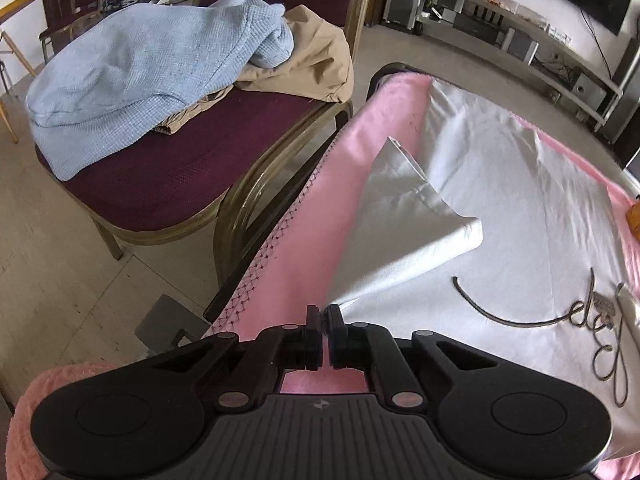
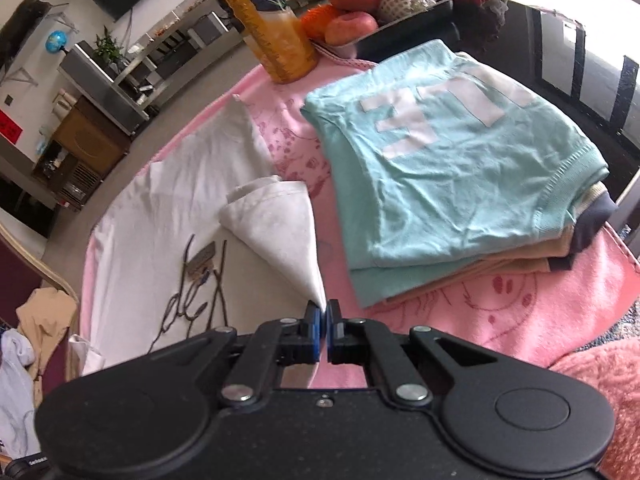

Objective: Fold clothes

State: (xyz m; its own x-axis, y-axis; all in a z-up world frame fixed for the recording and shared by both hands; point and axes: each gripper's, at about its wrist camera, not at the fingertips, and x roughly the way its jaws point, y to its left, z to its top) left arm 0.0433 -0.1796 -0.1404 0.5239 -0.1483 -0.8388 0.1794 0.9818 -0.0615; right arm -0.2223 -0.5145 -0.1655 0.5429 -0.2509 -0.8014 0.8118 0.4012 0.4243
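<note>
The white shirt point(image 1: 500, 184) is lying spread on the pink blanket point(image 1: 304, 216) covering the tabletop. The left gripper point(image 1: 324, 316) is pinching its near hem, fingers clenched on cloth; the right gripper point(image 2: 323, 312) is gripping a folded corner likewise. At the right gripper's two o'clock, folded clothes point(image 2: 452, 176) are sitting stacked.

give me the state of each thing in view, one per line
white shirt: spread flat on the pink blanket, both near corners pinched and lifted
left hand-held gripper: shut on a shirt corner
right hand-held gripper: shut on the other corner
teal shirt: folded, on top of a stack
blue sweater: unfolded, heaped on the chair
tan garment: crumpled beside it
bottle: upright
</note>
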